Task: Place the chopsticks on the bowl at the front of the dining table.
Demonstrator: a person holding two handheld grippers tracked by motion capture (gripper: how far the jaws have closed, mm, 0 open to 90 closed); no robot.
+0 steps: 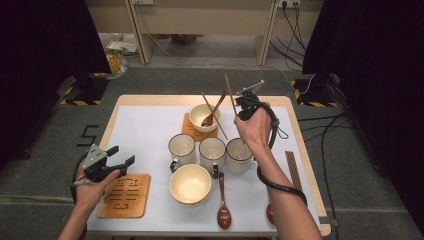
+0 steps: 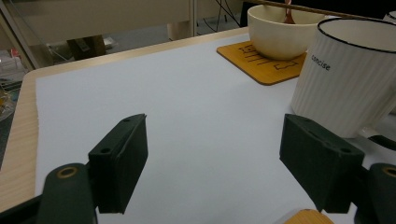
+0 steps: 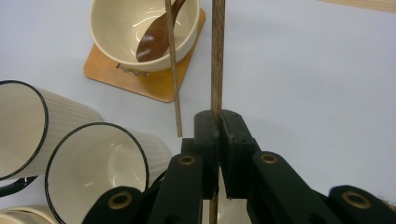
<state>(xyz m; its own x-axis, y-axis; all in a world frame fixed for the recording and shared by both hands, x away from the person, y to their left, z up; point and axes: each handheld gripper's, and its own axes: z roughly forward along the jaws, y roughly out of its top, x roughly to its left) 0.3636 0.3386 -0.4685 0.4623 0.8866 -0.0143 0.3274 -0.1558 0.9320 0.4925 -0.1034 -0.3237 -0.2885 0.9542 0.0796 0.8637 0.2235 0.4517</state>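
**A thin chopstick pinched over a crowded white surface**

The room is dim at the sides, with black curtains left and right, grey carpet, cables on the floor and pale furniture at the far wall. The wooden-edged surface with a white mat [image 1: 145, 130] carries a far cream bowl on a square wooden coaster [image 1: 203, 117] with a brown wooden spoon [image 1: 212, 112] and a loose thin chopstick [image 1: 215, 116] leaning across it, three white ribbed mugs with dark rims [image 1: 212, 153] in a row, a near cream bowl [image 1: 190, 183], and an empty carved wooden coaster [image 1: 124, 195] at the near left.

The right tongs [image 1: 243, 106] are closed on a dark brown wooden chopstick [image 3: 216, 56], held above the surface just right of the far bowl, its tip pointing up and away. The left tongs [image 2: 212, 163] stand wide apart, holding nothing, near the empty coaster.

The chopstick is probably light, stiff and smooth, so it can pivot or slide between flat pads. The grip sits partway along the shaft; a firm squeeze there should keep it from swinging. Mugs stand close below, leaving little room to lower it.
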